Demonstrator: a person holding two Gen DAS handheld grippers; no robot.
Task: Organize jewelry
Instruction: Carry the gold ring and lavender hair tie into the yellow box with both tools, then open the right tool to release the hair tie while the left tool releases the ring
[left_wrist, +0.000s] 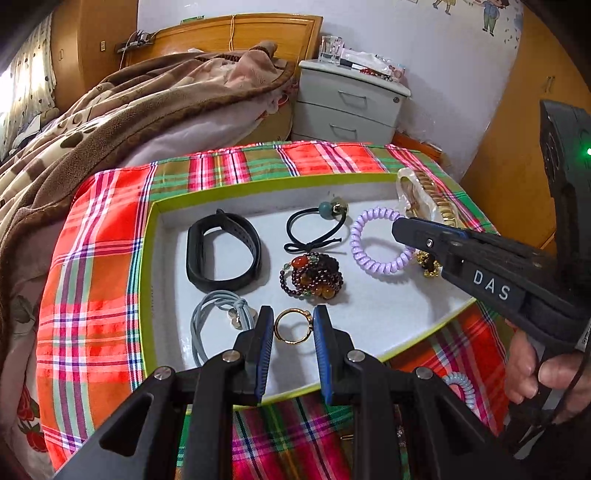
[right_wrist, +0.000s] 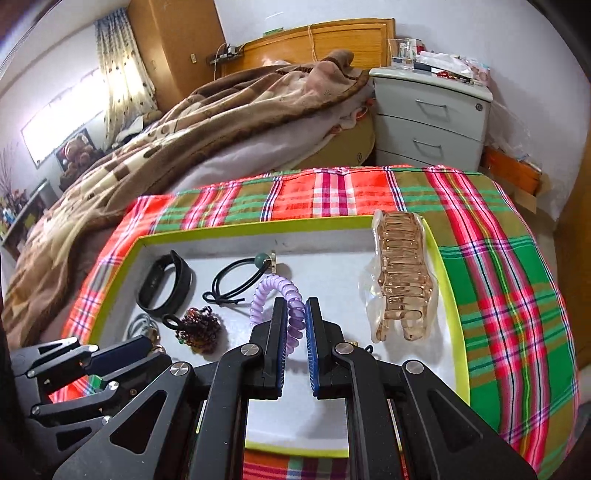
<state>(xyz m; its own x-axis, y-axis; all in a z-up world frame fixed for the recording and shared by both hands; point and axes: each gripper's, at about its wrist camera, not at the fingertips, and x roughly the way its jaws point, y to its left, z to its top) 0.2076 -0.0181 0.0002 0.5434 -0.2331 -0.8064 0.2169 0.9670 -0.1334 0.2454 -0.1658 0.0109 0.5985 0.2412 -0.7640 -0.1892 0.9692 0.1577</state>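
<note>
In the left wrist view, you are holding the left gripper with its jaws apart around the gold ring, pads either side and seemingly not pressing; the ring is lying in the tray, near the front rim and beside the grey tie. Centre the band before closing, and close gently, since it is likely to skid on the smooth floor. In the right wrist view, you are clamping the right gripper on the lilac coil, jaws nearly together. The coil is sitting mid-tray, left of the claw clip. If lifting, go straight up so the coil is clearing the black tie.
</note>
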